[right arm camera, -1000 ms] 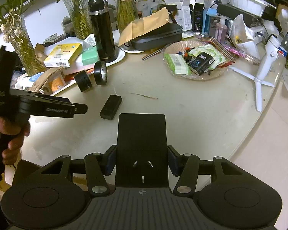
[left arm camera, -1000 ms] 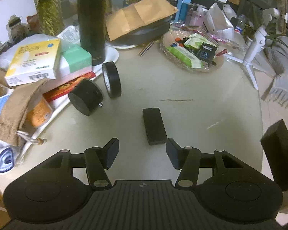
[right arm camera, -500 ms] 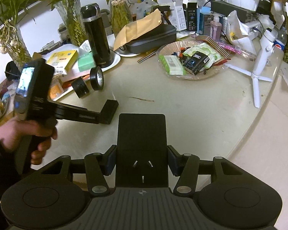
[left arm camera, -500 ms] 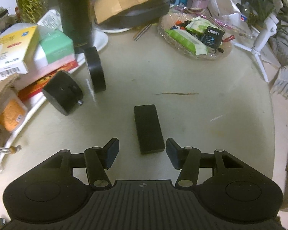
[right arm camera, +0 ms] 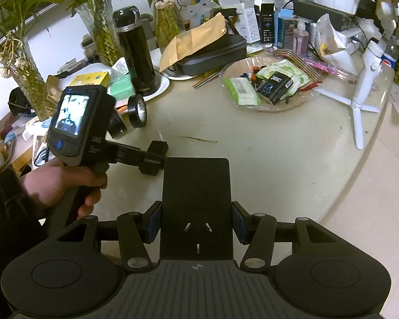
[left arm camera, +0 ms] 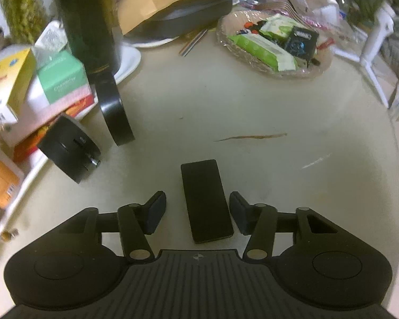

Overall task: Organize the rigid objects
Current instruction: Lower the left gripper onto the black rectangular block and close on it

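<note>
A flat black rectangular block [left arm camera: 206, 199] lies on the pale table [left arm camera: 252, 111], lengthwise between the fingers of my left gripper [left arm camera: 196, 211]. The jaws are closing: the right pad [left arm camera: 238, 212] is almost at the block's edge, while a gap remains at the left pad [left arm camera: 157, 210]. My right gripper [right arm camera: 196, 226] is shut on a black socket plate [right arm camera: 196, 186], held above the table's near edge. In the right wrist view a hand [right arm camera: 63, 183] holds the left gripper's handle, and the block [right arm camera: 159, 146] peeks out beyond it.
A black tape roll [left arm camera: 115, 111] and a black round knob [left arm camera: 69, 148] stand left of the block. Behind them are a black flask [left arm camera: 85, 21] and stacked boxes [left arm camera: 61, 77]. A glass dish of packets [left arm camera: 274, 47] and a white tripod [right arm camera: 364, 85] sit far right.
My left gripper has moved forward and down, so the black block now lies between its fingers, and its jaws have narrowed. The right gripper has stayed still with the socket plate.
</note>
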Available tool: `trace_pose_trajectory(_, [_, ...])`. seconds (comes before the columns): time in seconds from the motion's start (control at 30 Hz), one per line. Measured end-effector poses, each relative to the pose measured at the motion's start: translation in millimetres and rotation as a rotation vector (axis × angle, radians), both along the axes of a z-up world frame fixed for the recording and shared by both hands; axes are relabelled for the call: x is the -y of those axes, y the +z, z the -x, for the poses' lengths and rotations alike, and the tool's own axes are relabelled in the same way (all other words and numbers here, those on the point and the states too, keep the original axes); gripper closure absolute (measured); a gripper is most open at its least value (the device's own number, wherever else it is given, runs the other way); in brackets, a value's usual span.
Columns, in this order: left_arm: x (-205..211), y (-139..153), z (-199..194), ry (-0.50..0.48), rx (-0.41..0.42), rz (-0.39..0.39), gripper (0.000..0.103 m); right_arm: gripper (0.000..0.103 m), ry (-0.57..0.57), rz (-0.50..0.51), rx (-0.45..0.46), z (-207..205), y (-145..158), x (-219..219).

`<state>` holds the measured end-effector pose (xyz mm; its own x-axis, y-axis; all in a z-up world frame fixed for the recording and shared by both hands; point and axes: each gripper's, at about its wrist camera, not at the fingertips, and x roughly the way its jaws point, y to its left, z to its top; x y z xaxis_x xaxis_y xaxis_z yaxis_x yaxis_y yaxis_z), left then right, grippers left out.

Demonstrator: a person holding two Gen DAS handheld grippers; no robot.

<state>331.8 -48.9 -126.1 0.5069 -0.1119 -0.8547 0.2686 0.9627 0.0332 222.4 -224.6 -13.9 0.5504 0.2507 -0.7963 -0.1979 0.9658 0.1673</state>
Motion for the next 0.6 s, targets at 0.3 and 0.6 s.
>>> trace_pose_trajectory(0.3, [-18,32,19,0.045,0.020,-0.015,0.072,0.046,-0.025,0.020,-0.006,-1,-2,-2])
trace_pose_trajectory(0.6, [-41,92,91,0.039,0.105,0.021,0.072,0.046,-0.052,0.026,-0.025,-3,-3,-6])
